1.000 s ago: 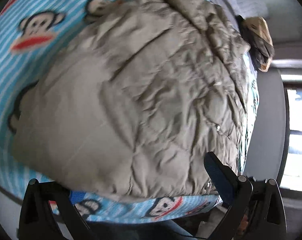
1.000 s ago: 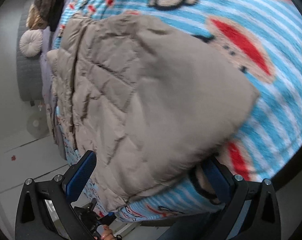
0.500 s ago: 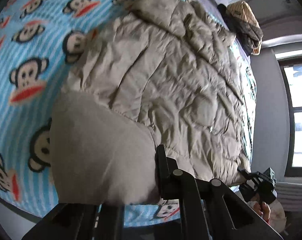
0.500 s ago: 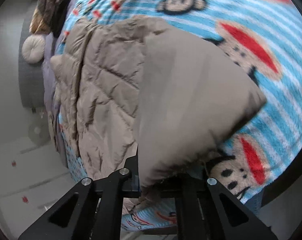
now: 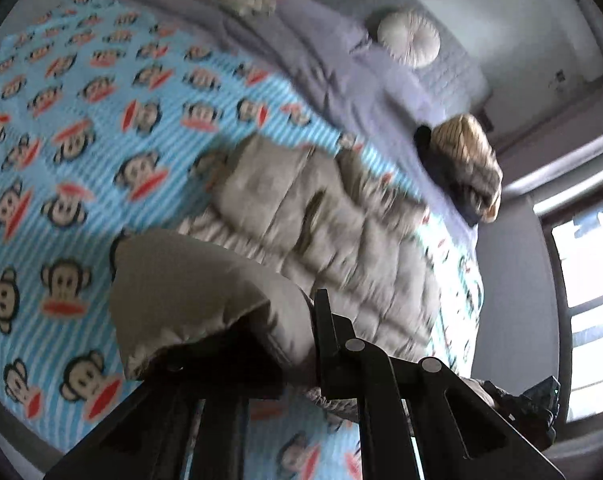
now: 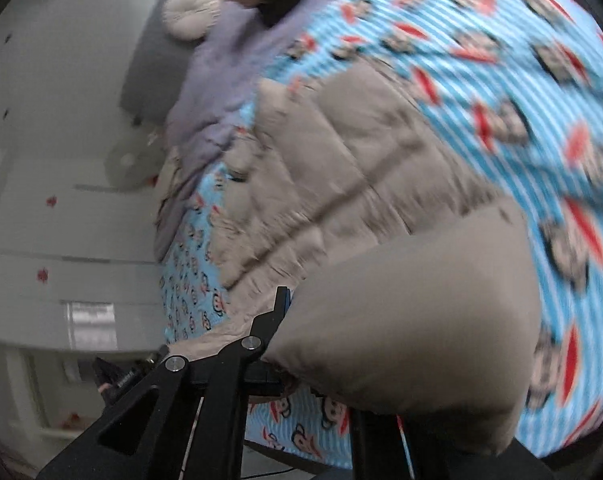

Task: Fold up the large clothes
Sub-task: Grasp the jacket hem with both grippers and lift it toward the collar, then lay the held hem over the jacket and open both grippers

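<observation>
A beige quilted puffer jacket [image 5: 341,240] lies on a bed covered by a blue striped monkey-print blanket [image 5: 61,160]. In the left wrist view my left gripper [image 5: 285,344] is shut on the jacket's near hem, and that corner [image 5: 189,288] bulges up off the bed over the fingers. The right wrist view shows the same jacket [image 6: 341,160]. My right gripper [image 6: 289,340] is shut on its other hem corner [image 6: 413,320], which hangs lifted and smooth in front of the lens. The rest of the jacket still rests on the blanket [image 6: 501,80].
A lilac duvet [image 5: 341,60] and a round cream cushion [image 5: 409,36] lie at the bed's head. A striped and dark heap of clothes [image 5: 465,168] sits near the bed's right edge. A bright window [image 5: 585,280] is at the right, white panelled wall [image 6: 61,220] beside the bed.
Both grippers went from wide open around the hem to shut on it. Both then rose, lifting the near edge of the jacket off the bed, so more of the bed's head shows.
</observation>
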`<state>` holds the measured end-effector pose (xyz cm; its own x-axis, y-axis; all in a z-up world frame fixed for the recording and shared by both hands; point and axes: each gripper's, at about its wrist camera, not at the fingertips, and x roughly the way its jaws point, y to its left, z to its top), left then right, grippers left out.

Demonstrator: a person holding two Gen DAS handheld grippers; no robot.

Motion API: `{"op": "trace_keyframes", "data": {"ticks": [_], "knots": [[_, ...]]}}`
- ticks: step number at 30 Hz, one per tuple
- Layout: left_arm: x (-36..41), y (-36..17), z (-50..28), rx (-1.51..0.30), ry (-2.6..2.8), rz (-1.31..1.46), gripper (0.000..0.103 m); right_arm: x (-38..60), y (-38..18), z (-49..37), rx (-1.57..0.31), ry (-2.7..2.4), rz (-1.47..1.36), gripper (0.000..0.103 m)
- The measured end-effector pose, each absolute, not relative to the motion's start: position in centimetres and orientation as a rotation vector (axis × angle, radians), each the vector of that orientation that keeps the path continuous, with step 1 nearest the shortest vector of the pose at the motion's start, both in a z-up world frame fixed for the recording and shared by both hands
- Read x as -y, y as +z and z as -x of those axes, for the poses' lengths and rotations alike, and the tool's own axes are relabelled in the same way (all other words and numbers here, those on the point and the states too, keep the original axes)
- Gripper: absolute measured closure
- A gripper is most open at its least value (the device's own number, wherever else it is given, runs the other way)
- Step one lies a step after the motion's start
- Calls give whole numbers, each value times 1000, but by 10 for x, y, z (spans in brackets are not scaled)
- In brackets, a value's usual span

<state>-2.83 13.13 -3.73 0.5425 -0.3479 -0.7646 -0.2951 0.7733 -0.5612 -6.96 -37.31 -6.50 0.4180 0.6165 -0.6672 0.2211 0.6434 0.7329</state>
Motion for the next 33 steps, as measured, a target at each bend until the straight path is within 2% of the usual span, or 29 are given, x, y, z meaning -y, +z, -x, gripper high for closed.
{"op": "trace_keyframes", "data": {"ticks": [9,15,25,33], "knots": [[-135,-7,-64,-989,-100,632,91,360,-12,-19,-1042,311,-742,95],[-139,-20,-138,-1031,-98,580,91,348,-6,-73,-1038,284,-678,95],[-125,-107,-246,-1126,-72,477,91,348,-81,-180,-1172,191,-681,95],[-112,-174,-282,-1169,4,363,91,341,-157,-228,-1241,126,-682,95]]}}
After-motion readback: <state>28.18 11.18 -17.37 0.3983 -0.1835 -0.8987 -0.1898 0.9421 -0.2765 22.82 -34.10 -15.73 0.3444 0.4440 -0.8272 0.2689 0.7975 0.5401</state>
